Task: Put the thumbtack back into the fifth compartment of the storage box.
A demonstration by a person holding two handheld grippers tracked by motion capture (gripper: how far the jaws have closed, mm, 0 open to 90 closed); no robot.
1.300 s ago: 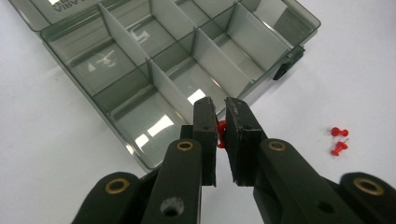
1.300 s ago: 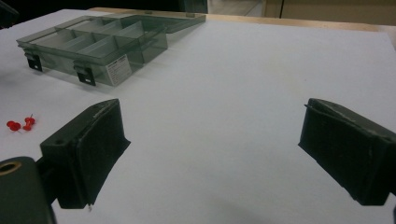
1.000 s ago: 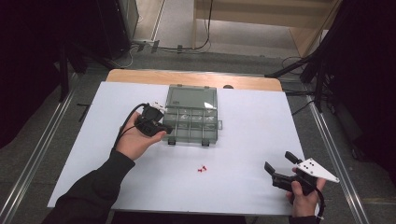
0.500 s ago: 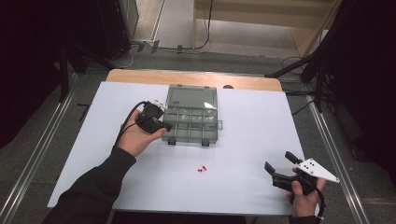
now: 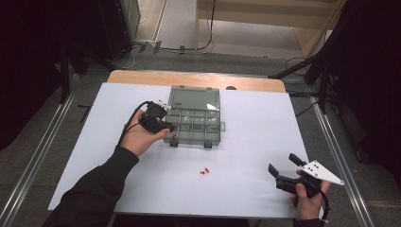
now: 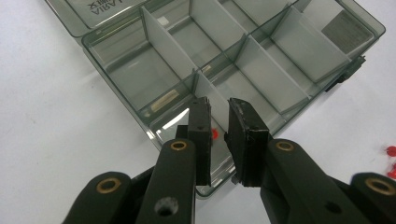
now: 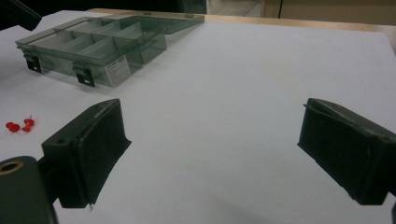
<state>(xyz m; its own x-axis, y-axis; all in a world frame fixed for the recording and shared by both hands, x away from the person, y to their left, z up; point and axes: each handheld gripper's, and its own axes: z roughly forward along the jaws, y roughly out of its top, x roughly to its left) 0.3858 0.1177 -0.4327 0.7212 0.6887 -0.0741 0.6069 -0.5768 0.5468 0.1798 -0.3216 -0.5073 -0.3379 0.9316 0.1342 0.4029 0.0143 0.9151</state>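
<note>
From the high view, the left claw [image 5: 166, 126] hangs over the near left corner of the open organiser box [image 5: 195, 121] on the worktop [image 5: 250, 142], while two red pushpins [image 5: 204, 171] lie loose nearer the person and the right claw [image 5: 283, 169] rests spread wide at the near right. In the left gripper view that claw [image 6: 218, 135] is parted a little, with a red pin [image 6: 214, 134] showing between its jaws, apparently already in the corner compartment, so lift straight up, clear of the divider. In the right gripper view the claw [image 7: 212, 154] gapes, gripping nothing, with the pushpins [image 7: 19, 125] to its left.
</note>
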